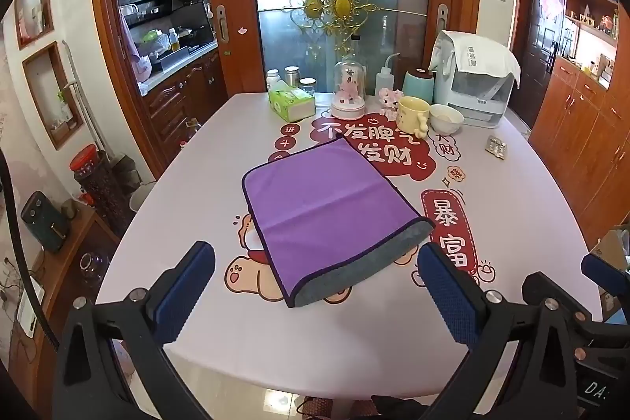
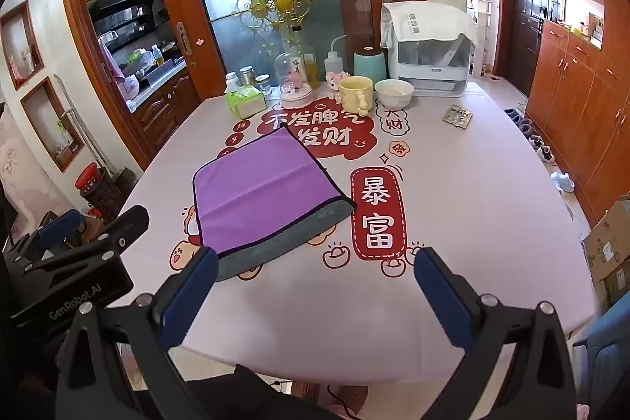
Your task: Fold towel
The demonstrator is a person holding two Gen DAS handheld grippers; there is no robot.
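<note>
A purple towel point(image 1: 323, 207) with a dark hem lies folded flat on the printed tablecloth, its grey underside showing along the near edge. It also shows in the right wrist view point(image 2: 264, 195). My left gripper point(image 1: 315, 286) is open and empty, held just short of the towel's near edge. My right gripper point(image 2: 315, 286) is open and empty, near the table's front edge, to the right of the towel's near corner. The left gripper's body point(image 2: 71, 262) shows at the left of the right wrist view.
At the table's far end stand a tissue box point(image 1: 291, 103), a glass dome point(image 1: 348, 89), a yellow mug point(image 1: 411, 113), a white bowl point(image 1: 447, 117), a squeeze bottle point(image 1: 384, 75) and a white appliance point(image 1: 476, 85). A blister pack point(image 1: 497, 146) lies to the right. Wooden cabinets point(image 2: 571, 105) line the right wall.
</note>
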